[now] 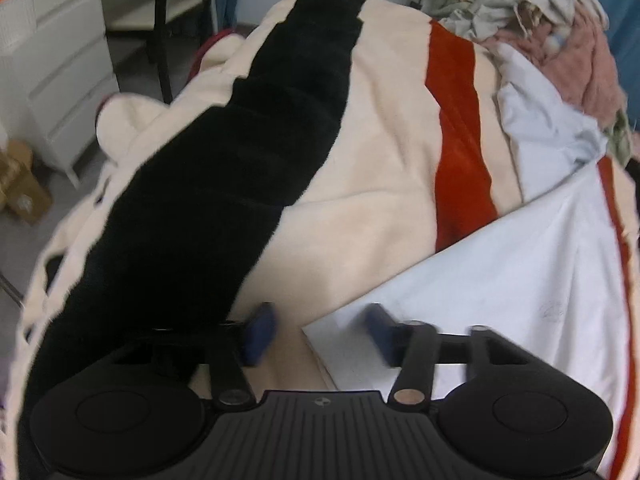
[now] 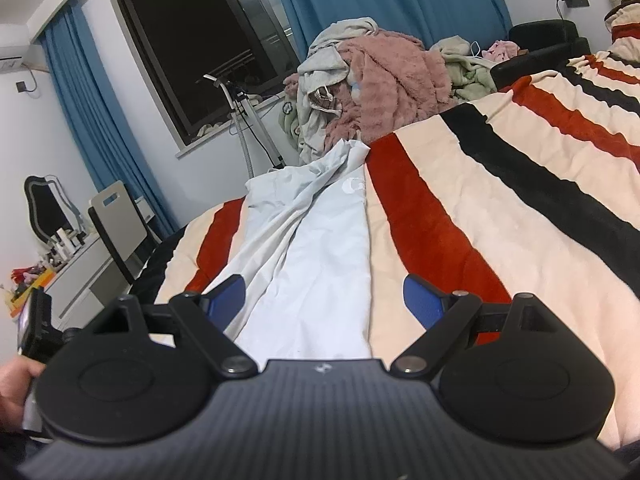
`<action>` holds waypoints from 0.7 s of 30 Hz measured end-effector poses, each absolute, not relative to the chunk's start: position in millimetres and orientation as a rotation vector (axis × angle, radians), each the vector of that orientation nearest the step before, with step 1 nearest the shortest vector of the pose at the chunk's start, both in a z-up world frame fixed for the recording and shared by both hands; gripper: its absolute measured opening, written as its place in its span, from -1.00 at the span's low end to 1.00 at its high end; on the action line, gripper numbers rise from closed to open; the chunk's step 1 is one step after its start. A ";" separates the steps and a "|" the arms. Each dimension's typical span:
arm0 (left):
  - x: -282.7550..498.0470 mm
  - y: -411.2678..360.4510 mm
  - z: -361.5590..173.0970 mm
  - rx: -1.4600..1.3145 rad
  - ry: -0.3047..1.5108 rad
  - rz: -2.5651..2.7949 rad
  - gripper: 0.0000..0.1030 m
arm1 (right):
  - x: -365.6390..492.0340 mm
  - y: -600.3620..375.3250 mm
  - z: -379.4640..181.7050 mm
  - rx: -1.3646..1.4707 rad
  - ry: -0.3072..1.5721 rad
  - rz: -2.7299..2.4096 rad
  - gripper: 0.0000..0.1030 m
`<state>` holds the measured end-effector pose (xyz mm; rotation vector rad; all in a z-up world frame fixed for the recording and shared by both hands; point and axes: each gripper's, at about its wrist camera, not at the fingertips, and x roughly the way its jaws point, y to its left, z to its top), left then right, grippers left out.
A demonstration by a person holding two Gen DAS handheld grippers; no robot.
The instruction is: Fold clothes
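A pale blue-white garment (image 1: 528,248) lies spread on a striped cream, black and red blanket (image 1: 360,152) that covers the bed. My left gripper (image 1: 320,330) is open and empty, low over the garment's near corner, its right finger over the cloth and its left finger over the blanket. In the right wrist view the same garment (image 2: 312,248) runs away from me in a long folded strip on the blanket (image 2: 500,220). My right gripper (image 2: 324,296) is open and empty, its jaws astride the strip's near end.
A heap of unfolded clothes (image 2: 372,84) with a pink fleece lies at the bed's far end, also in the left wrist view (image 1: 540,20). White drawers (image 1: 60,72) and a cardboard box (image 1: 20,184) stand left of the bed. A chair (image 2: 120,224), a window and blue curtains are behind.
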<state>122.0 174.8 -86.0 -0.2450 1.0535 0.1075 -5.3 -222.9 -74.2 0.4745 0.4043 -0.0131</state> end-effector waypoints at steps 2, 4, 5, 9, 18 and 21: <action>116.1 168.4 -79.9 -0.205 1.030 0.099 -0.90 | -6.1 -224.4 -74.7 0.477 0.403 -0.021 0.69; 104.9 162.1 -66.7 -0.185 0.980 0.089 -0.92 | -6.6 -225.9 -75.2 0.481 0.403 -0.028 0.69; 98.2 158.7 -57.0 -0.184 0.938 0.077 -0.92 | -6.7 -227.0 -75.3 0.483 0.403 -0.029 0.69; 59.5 133.5 -13.7 -0.103 0.752 -0.044 -0.93 | -7.9 -232.1 -75.3 0.495 0.400 -0.038 0.69; -48.8 18.1 19.1 0.052 0.593 -0.469 -0.97 | -9.8 -258.0 -66.3 0.543 0.372 -0.057 0.69; -58.5 -10.2 -4.4 -0.018 0.710 -0.578 -0.97 | -9.3 -269.8 -64.2 0.575 0.381 -0.049 0.69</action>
